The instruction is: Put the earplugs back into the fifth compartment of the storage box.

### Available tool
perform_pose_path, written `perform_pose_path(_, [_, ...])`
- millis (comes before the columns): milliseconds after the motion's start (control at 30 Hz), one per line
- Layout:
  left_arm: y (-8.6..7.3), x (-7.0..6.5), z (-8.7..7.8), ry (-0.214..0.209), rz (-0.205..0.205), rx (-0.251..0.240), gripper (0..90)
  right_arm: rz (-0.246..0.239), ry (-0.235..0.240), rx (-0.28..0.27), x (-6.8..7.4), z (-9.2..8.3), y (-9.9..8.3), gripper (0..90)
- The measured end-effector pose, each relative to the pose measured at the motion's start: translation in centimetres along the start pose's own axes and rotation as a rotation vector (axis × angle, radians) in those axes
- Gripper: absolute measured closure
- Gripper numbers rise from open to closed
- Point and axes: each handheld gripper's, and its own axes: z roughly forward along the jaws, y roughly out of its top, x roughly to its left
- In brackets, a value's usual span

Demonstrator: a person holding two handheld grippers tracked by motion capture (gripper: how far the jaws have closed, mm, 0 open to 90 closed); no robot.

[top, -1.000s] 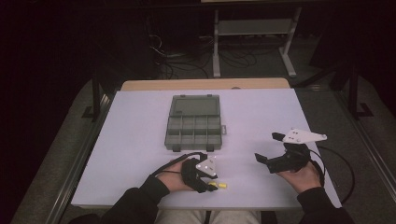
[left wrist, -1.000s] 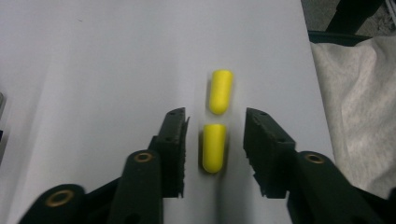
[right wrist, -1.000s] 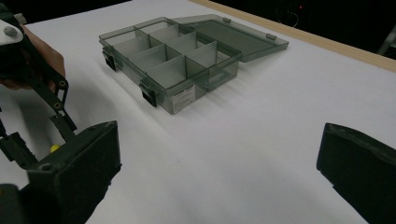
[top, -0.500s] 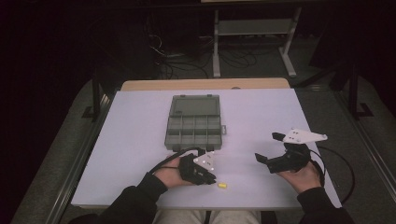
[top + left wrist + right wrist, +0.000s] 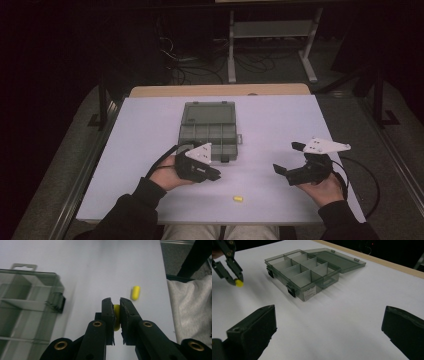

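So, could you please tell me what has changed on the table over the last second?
The left claw has closed on one yellow piece and lifted it toward the box. The other yellow piece stays on the table. The right claw has kept still and open, and the box is still open in its place.

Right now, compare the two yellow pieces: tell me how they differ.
The held yellow piece is clamped between the pads of the left gripper and off the table; the loose yellow piece lies free on the table. The held one is mostly hidden by the jaws; the loose one shows whole, a short rounded cylinder. Both are the same bright yellow.
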Motion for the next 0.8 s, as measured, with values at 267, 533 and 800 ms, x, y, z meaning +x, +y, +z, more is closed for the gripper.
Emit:
perform_pose_path(267, [-0.3, 1.1, -2.1, 0.044, -0.028, -0.028, 82.2, -0.002, 0.000, 0.002, 0.0, 0.0, 0.0, 0.0])
perform_pose_path(533, [-1.1, 2.3, -3.9, 0.091, -0.067, -0.045, 82.2, -0.003, 0.001, 0.003, 0.0, 0.1, 0.0, 0.0])
perform_pose_path(800, [-2.0, 3.6, -5.6, 0.122, -0.104, -0.029, 82.3, -0.006, 0.000, 0.006, 0.1, 0.1, 0.0, 0.0])
